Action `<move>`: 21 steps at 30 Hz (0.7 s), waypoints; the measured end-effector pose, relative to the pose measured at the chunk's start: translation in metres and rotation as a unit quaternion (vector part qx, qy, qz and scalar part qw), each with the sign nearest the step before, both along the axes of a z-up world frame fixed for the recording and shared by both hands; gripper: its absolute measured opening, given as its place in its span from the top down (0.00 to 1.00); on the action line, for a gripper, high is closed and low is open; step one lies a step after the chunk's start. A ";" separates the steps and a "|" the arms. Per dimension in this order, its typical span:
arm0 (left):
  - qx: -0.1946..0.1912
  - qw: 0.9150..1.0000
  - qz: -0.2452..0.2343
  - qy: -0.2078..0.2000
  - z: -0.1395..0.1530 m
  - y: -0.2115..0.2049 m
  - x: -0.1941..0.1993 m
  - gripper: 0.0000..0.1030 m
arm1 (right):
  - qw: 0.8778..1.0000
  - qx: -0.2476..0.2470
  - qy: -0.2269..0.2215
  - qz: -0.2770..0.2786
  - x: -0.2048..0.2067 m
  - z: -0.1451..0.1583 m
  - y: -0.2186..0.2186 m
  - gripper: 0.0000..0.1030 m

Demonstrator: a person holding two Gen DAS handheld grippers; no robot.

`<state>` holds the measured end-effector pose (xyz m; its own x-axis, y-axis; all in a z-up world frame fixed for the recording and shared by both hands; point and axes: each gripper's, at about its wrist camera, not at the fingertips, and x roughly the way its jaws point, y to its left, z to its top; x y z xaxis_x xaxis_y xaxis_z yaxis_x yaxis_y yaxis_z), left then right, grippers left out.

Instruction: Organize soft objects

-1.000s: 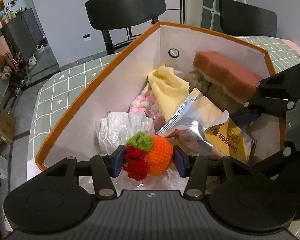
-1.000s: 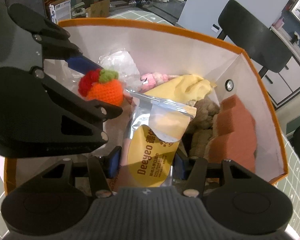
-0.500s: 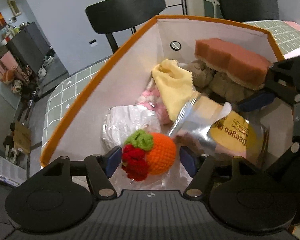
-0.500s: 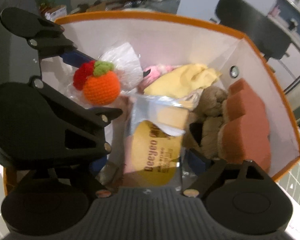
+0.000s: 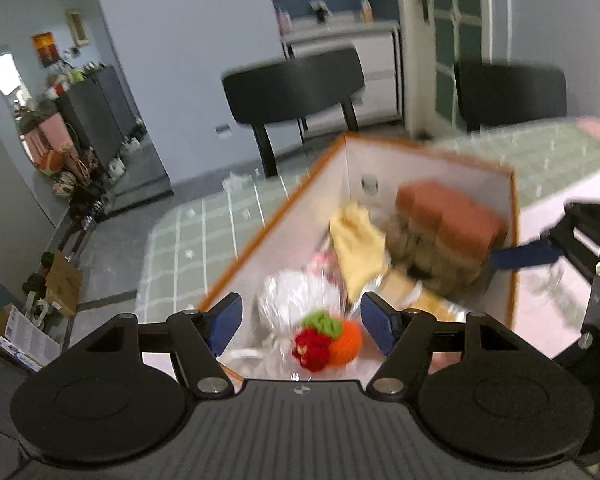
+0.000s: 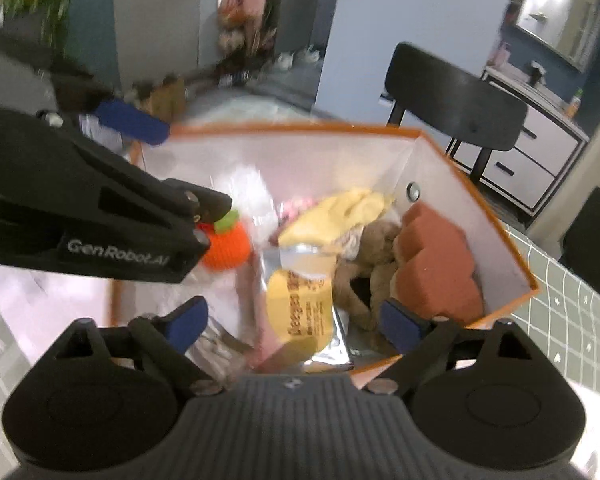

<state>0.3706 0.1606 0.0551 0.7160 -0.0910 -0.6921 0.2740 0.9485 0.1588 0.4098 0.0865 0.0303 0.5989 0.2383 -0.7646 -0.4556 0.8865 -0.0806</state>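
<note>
Crocheted orange toy (image 5: 342, 342), green-and-red tufts on top, lying loose in the near end of the orange-rimmed box (image 5: 260, 236), below and between the blue pads of the left gripper (image 5: 301, 322), touching neither. Jaws there opening, well apart, nothing pressed. Crinkled clear plastic bag (image 5: 296, 300) just beyond the toy, straight ahead of the left pads.

Over on the right gripper (image 6: 293, 322): jaws opening too, spread wide, yellow snack packet (image 6: 300, 312) with silver foil lying between and ahead of them, free of both pads. Further out along its fingers, a yellow cloth (image 6: 336, 212), a brown plush (image 6: 368, 264) to the right of the packet, and a brick-red sponge (image 6: 432, 268) against the box wall, just past the right-hand pad. Something pink (image 6: 296, 205) tucked behind the cloth, too blurred to name.

Beyond the box, green checked tablecloth (image 5: 204, 232) off the left gripper's left side, black chair (image 5: 296, 84) dead ahead past the far wall. Everything smeared with motion blur.
</note>
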 end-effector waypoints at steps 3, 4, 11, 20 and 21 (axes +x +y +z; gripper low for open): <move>-0.044 0.998 0.021 -0.034 0.023 0.006 -0.019 0.14 | 0.998 0.047 -0.032 -0.018 -0.015 0.026 -0.010 0.03; -0.067 0.996 0.030 -0.043 0.029 0.009 -0.026 0.14 | 0.997 0.060 -0.046 -0.026 -0.021 0.033 -0.012 0.03; -0.152 0.980 0.098 -0.083 0.030 0.024 -0.069 0.11 | 0.985 0.098 -0.116 -0.083 -0.056 0.048 -0.021 0.03; -0.131 0.977 0.143 -0.089 0.007 0.013 -0.097 0.09 | 0.981 0.086 -0.123 -0.120 -0.083 0.024 -0.039 0.03; -0.131 0.976 0.149 -0.087 0.003 0.013 -0.097 0.09 | 0.981 0.087 -0.120 -0.123 -0.084 0.020 -0.042 0.03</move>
